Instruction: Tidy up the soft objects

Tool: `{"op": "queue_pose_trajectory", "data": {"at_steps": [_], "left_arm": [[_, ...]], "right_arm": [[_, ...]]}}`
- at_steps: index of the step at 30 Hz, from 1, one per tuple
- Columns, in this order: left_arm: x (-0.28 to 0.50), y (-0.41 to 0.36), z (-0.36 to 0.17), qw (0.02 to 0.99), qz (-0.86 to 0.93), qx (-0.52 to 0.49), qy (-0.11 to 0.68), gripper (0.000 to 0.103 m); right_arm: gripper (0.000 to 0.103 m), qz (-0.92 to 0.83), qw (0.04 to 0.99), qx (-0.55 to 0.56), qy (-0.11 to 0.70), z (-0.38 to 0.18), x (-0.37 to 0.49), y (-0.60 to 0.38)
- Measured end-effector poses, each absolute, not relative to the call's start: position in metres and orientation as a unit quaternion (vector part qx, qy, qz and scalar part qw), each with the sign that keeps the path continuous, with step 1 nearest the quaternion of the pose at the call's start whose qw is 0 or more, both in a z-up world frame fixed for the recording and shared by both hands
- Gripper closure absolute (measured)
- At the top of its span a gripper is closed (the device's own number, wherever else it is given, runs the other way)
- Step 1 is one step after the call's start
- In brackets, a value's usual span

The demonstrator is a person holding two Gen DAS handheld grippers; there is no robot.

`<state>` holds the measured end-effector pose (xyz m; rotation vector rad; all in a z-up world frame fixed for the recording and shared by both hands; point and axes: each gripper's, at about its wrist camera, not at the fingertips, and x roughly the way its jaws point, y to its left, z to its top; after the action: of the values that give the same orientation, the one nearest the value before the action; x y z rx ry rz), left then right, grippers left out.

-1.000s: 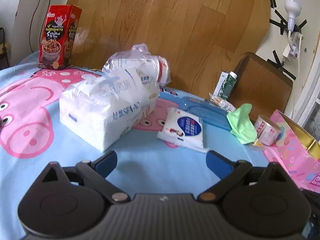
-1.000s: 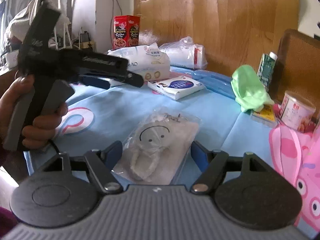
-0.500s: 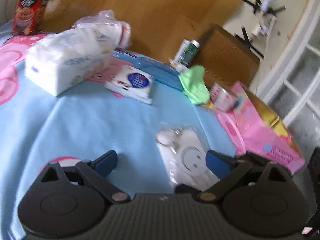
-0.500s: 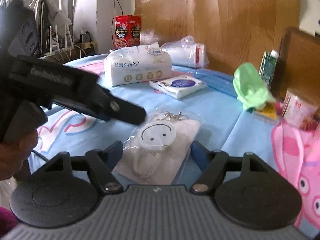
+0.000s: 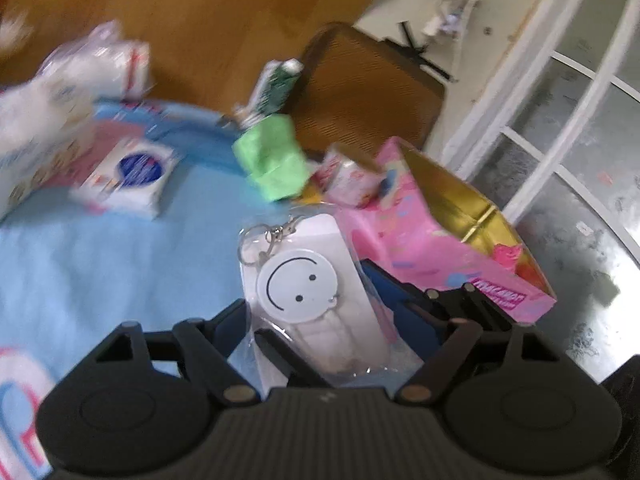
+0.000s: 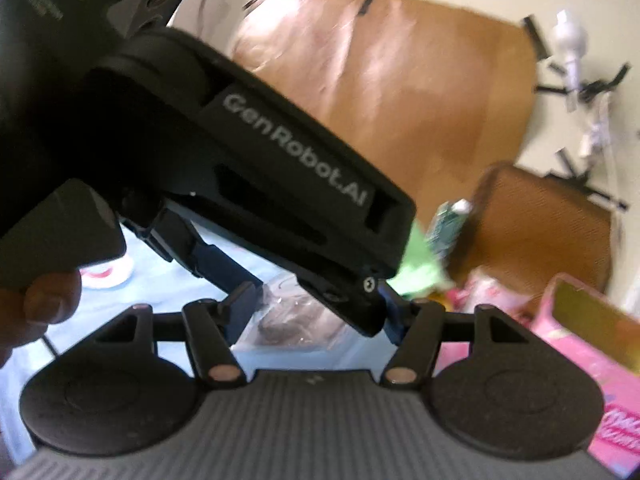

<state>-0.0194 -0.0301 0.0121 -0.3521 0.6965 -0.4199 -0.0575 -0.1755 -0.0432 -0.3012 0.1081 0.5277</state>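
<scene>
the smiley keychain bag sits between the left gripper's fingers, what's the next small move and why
Probably close the left gripper on the smiley keychain bag. The bag lies between its blue fingers, which look parted with no firm pinch yet. The open pink box is just beyond, a likely drop spot. The right gripper crowds close, so go gently.

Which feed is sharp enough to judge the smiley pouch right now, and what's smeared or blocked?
Left wrist: smiley pouch is sharp between the fingers; tissue packs behind are motion-smeared. Right wrist: the left hand-held gripper blocks most of the frame, pouch shadowed, background blurred.
</scene>
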Motion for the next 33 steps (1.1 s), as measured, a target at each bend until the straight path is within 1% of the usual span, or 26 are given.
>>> {"op": "queue_pose_trajectory", "data": {"at_steps": [4,5,6,9,13,14,16,17,18,19,21,22,25,29,33], "left_arm": [[0.000,-0.068,0.043,0.908,-0.243,-0.139,0.310,0.022],[0.006,-0.080,0.052,0.909,-0.254,-0.130,0.303,0.023],[0.012,-0.093,0.059,0.910,-0.264,-0.122,0.295,0.023],[0.032,-0.131,0.078,0.907,-0.296,-0.103,0.281,0.023],[0.059,-0.186,0.087,0.902,-0.331,-0.081,0.266,0.023],[0.064,-0.198,0.084,0.903,-0.332,-0.075,0.263,0.016],[0.074,-0.219,0.077,0.904,-0.328,-0.065,0.266,0.010],[0.078,-0.225,0.073,0.905,-0.321,-0.059,0.272,0.010],[0.078,-0.228,0.068,0.906,-0.316,-0.055,0.278,0.010],[0.075,-0.226,0.065,0.905,-0.315,-0.056,0.279,0.010],[0.068,-0.212,0.061,0.907,-0.316,-0.061,0.270,0.008],[0.064,-0.203,0.060,0.911,-0.309,-0.065,0.265,0.007],[0.053,-0.169,0.059,0.920,-0.291,-0.083,0.249,0.006],[0.036,-0.113,0.053,0.940,-0.237,-0.093,0.228,0.006],[0.021,-0.051,0.041,0.955,-0.165,-0.109,0.221,0.005]], "right_arm": [[0.037,0.200,0.970,-0.139,0.011,-0.022,-0.045,-0.206],[0.038,0.181,0.974,-0.136,0.001,-0.016,-0.041,-0.216],[0.043,0.157,0.978,-0.135,-0.010,-0.010,-0.036,-0.226],[0.044,0.107,0.986,-0.127,-0.023,0.005,-0.019,-0.259],[0.044,0.035,0.991,-0.127,-0.029,0.013,0.007,-0.295],[0.042,0.021,0.991,-0.127,-0.025,0.012,0.015,-0.302],[0.034,-0.007,0.991,-0.134,0.012,0.006,0.039,-0.314],[0.027,-0.026,0.990,-0.136,0.036,0.002,0.050,-0.319],[0.027,-0.040,0.989,-0.129,0.053,-0.002,0.056,-0.325],[0.027,-0.041,0.990,-0.116,0.062,-0.003,0.057,-0.330],[0.020,-0.028,0.994,-0.077,0.066,-0.004,0.053,-0.340],[0.019,-0.026,0.996,-0.066,0.062,-0.005,0.050,-0.341],[0.019,-0.009,0.997,-0.052,0.049,-0.003,0.042,-0.329],[0.019,0.056,0.996,-0.051,0.036,-0.006,0.023,-0.296],[0.019,0.133,0.988,-0.066,0.048,-0.012,0.018,-0.256]]}}
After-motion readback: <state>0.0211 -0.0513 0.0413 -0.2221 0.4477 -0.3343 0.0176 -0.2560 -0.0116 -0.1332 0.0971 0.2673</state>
